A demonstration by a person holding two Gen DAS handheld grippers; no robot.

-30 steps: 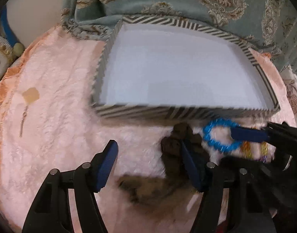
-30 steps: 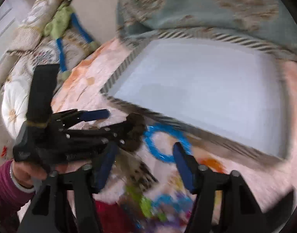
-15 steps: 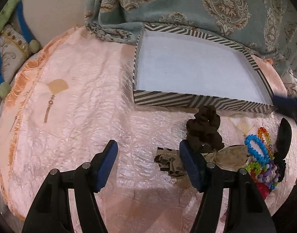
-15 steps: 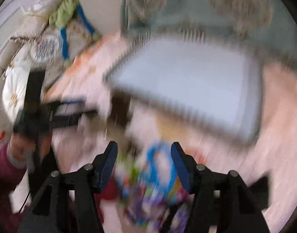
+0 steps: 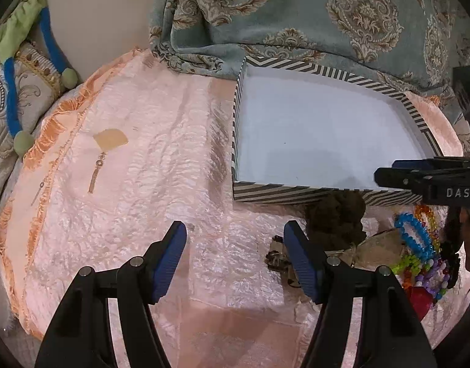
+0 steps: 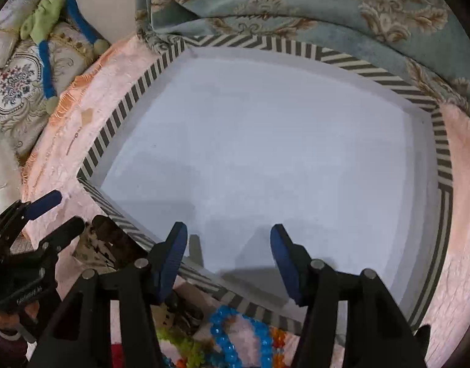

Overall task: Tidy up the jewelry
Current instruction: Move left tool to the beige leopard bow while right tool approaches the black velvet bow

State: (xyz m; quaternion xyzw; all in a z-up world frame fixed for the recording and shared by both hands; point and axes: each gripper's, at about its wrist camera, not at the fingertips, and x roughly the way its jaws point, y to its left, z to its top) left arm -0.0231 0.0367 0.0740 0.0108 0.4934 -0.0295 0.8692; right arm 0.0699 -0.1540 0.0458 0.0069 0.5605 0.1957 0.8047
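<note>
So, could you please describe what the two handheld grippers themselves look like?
Both the left gripper and the right gripper have glossy black plastic finger arms with silver pivot rivets, tipped with ribbed blue pads. The right gripper's black body carries white lettering "DAS" on its side. No cables show.

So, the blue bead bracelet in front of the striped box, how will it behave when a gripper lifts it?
The blue bead bracelet is a ring of small separate beads, so it will probably sag and go floppy. It looks light. The beads look glossy, so they may slip between the pads. It lies against other beaded pieces, which might drag along.
</note>
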